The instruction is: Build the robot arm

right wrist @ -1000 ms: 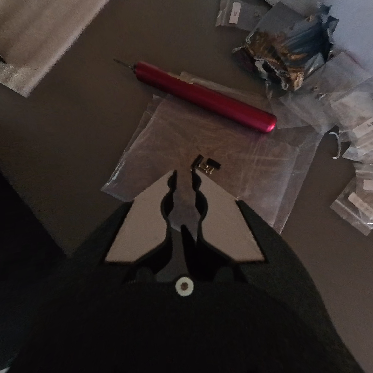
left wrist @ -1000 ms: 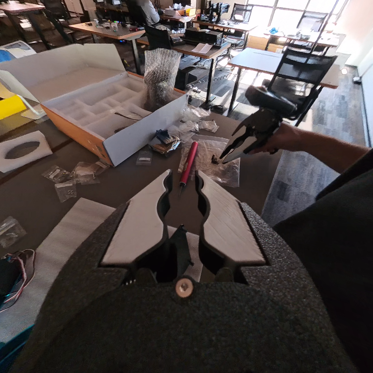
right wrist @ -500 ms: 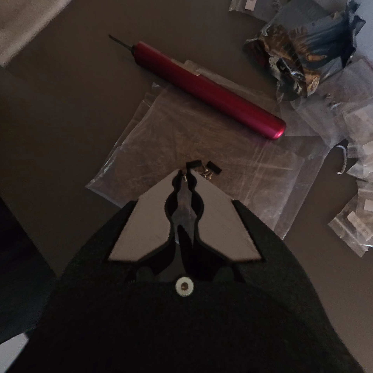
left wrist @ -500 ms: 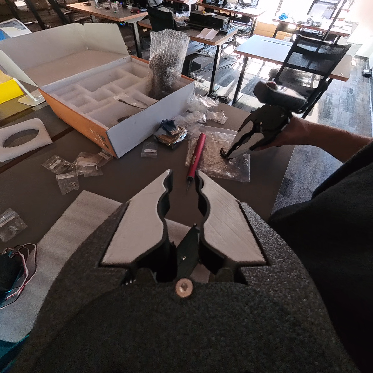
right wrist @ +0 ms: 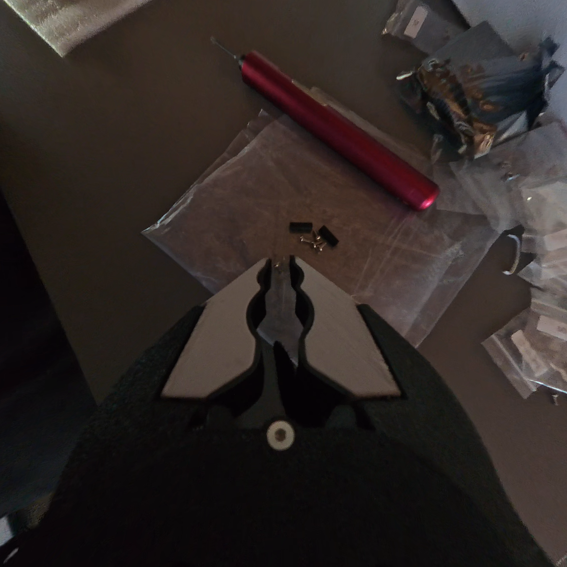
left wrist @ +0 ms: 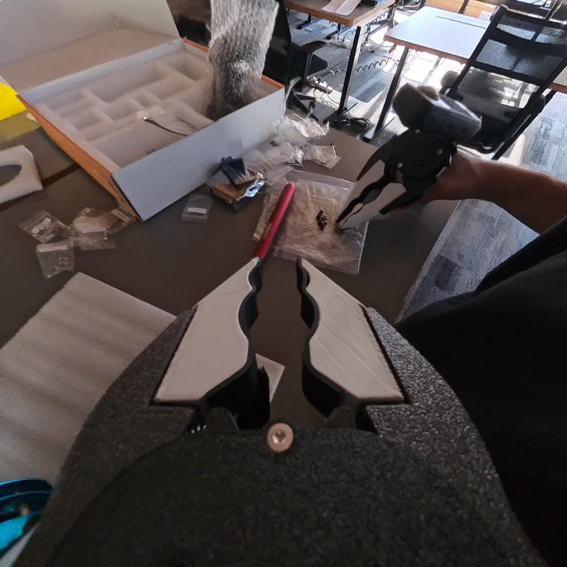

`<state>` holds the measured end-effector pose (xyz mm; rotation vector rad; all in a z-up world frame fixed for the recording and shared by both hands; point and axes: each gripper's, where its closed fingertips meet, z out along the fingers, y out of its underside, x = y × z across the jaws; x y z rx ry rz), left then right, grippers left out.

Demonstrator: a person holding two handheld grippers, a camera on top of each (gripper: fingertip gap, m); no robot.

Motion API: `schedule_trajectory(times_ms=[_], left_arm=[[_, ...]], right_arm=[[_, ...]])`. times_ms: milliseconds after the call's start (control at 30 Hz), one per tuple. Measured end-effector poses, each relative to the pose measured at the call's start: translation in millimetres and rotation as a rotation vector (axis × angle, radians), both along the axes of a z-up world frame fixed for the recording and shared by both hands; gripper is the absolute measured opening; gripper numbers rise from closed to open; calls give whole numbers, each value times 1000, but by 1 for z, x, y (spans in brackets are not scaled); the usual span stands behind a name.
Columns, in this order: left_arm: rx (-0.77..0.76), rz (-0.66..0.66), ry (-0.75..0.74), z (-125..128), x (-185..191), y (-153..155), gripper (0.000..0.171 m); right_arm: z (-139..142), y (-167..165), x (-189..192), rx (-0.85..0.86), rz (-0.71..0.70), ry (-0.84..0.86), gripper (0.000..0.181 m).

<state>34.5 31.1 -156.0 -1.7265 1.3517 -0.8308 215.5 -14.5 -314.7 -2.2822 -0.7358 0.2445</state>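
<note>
My left gripper [left wrist: 277,266] is open and empty, low over the brown table. Its left fingertip is at the bit end of a red screwdriver [left wrist: 275,219]. The screwdriver lies partly on a clear plastic bag [left wrist: 325,248]. A small pile of screws and black parts [left wrist: 322,218] sits on the bag. My right gripper [left wrist: 340,225] points down onto the bag just right of the pile. In the right wrist view the right gripper [right wrist: 279,260] is nearly closed with a small silver screw [right wrist: 277,264] between its tips. The pile [right wrist: 313,237] and the screwdriver [right wrist: 337,132] lie beyond it.
An open cardboard box with a white foam insert [left wrist: 122,107] holds a bubble-wrapped object [left wrist: 239,46]. A crumpled foil bag [left wrist: 236,181] and small clear bags [left wrist: 58,236] lie around it. A white foam sheet [left wrist: 61,352] is near left. The table edge [left wrist: 429,260] is right. The left gripper's tips are roughly 25 centimetres from the right gripper's. About 9 centimetres separates my right fingertips from the screwdriver [right wrist: 337,132]. Seen from the left wrist view [left wrist: 278,219] as well.
My right gripper closed at the pile of small parts and drew back with a screw between its tips. My left gripper moved forward to the screwdriver's bit end.
</note>
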Motion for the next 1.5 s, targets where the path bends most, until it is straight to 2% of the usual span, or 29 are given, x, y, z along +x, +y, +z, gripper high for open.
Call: schedule_trajectory(times_ms=[100,367,467,633,733,900,1500], left_arm=[[4,22,13,-7,3,-13,21],[-4,93,25,-13,3,-30,21],[2,114,26,-13,2,-28,21],[16,120,31,-13,3,-25,20],[19,117,30,-12,4,-23,21],[30,108,28,-11,6,-21,21],[25,105,14,-11,5,-15,20]], right_arm=[[7,-4,4,4,29,7,11],[2,-5,8,-21,99,-22,11],[6,-4,12,-34,91,5,11],[1,0,23,-43,84,-53,13],[5,5,19,-32,97,-10,15],[-4,2,19,-105,137,-23,15],[-2,-13,10,-134,125,23,10]])
